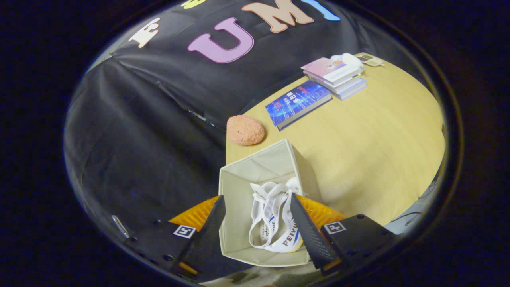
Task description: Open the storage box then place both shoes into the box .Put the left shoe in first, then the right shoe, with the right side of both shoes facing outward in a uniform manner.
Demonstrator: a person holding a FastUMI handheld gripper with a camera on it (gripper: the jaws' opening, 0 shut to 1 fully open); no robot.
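Tongs [255,223] spread wide, fingers apart, pointing downward, gripping nothing.

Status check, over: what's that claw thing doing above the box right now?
Gripper open, fingers spread over the open beige fabric storage box. White lace-up canvas shoe inside, between the fingers. Nothing blocking; fuzzy orange ball and books lie beyond on the wooden table.

I count one open storage box [255,171], one white shoe [275,223] inside it between my spread fingers, one orange sponge [245,130], four books: one blue [298,103], three stacked [334,75].
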